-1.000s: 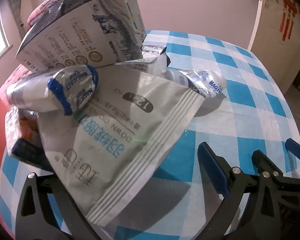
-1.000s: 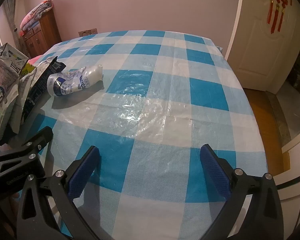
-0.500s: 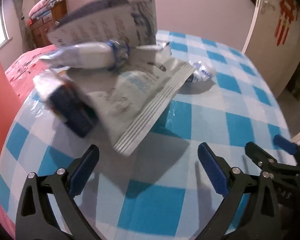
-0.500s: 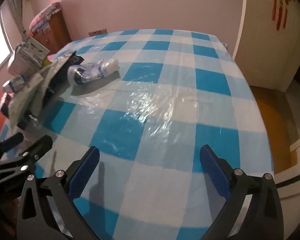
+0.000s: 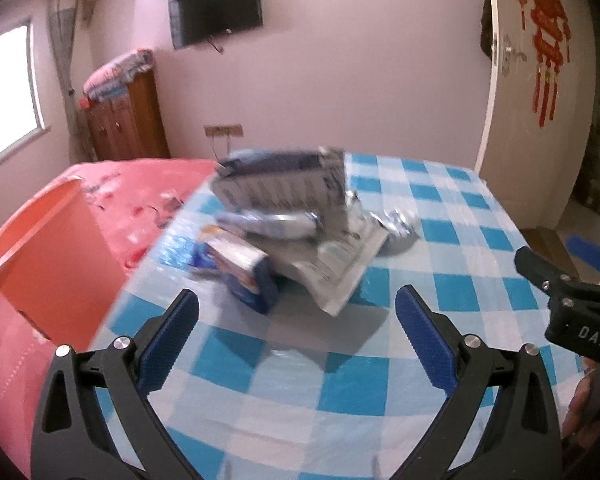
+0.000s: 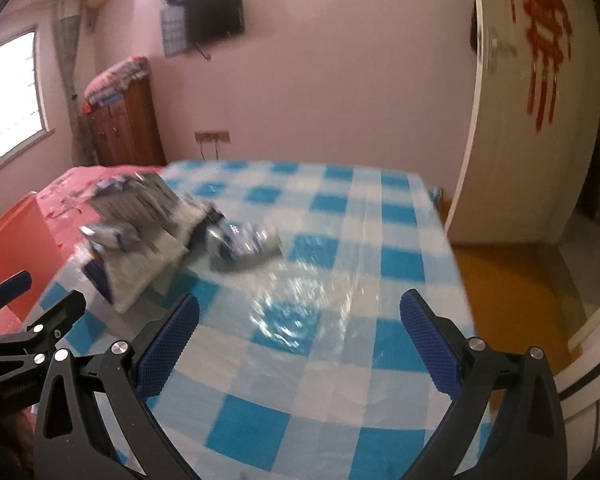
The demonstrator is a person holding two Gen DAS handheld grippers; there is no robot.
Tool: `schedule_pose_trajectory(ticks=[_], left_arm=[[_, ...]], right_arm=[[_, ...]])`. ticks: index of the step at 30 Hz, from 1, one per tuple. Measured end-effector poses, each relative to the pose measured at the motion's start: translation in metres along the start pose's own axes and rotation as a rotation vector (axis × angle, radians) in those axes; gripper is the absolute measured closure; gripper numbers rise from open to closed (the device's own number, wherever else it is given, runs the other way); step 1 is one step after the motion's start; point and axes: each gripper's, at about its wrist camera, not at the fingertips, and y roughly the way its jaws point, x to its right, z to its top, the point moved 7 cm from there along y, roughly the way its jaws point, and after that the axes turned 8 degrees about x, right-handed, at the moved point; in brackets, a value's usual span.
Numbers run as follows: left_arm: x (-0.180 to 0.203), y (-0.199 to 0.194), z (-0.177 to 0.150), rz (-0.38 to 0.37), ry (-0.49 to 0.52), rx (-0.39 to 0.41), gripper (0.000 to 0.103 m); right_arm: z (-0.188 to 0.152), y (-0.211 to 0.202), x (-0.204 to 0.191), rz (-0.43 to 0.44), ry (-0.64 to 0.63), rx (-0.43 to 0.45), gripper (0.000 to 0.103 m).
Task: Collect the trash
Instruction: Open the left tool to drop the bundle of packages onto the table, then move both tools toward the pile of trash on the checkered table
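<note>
Left gripper [image 5: 296,316] gaping wide, gripping nothing; right gripper [image 6: 298,324] likewise spread and carrying nothing. Trash pile [image 5: 296,224] sitting heaped on checked tablecloth [image 5: 440,280], 1 crumpled wrapper [image 6: 244,238] lying just beside. Orange bin [image 5: 48,256] waiting near table edge. Collecting seemingly not started.

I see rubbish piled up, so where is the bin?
The orange bin stands at the left in both views, beside the checked table, left of the trash pile.

Both claws, left [image 5: 296,336] and right [image 6: 298,338], have pulled back from the trash pile [image 5: 296,232].
</note>
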Motion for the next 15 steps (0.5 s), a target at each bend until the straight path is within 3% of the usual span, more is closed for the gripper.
schedule_pose_trajectory(ticks=[9, 15], left_arm=[[-0.046, -0.040, 0.002, 0.091, -0.053, 0.102, 0.004], [-0.074, -0.059, 0.000, 0.136, -0.098, 0.127, 0.004]], right_arm=[[0.027, -0.046, -0.041, 0.052, -0.087, 0.134, 0.004], [0.028, -0.063, -0.074, 0.107, -0.135, 0.154, 0.004]])
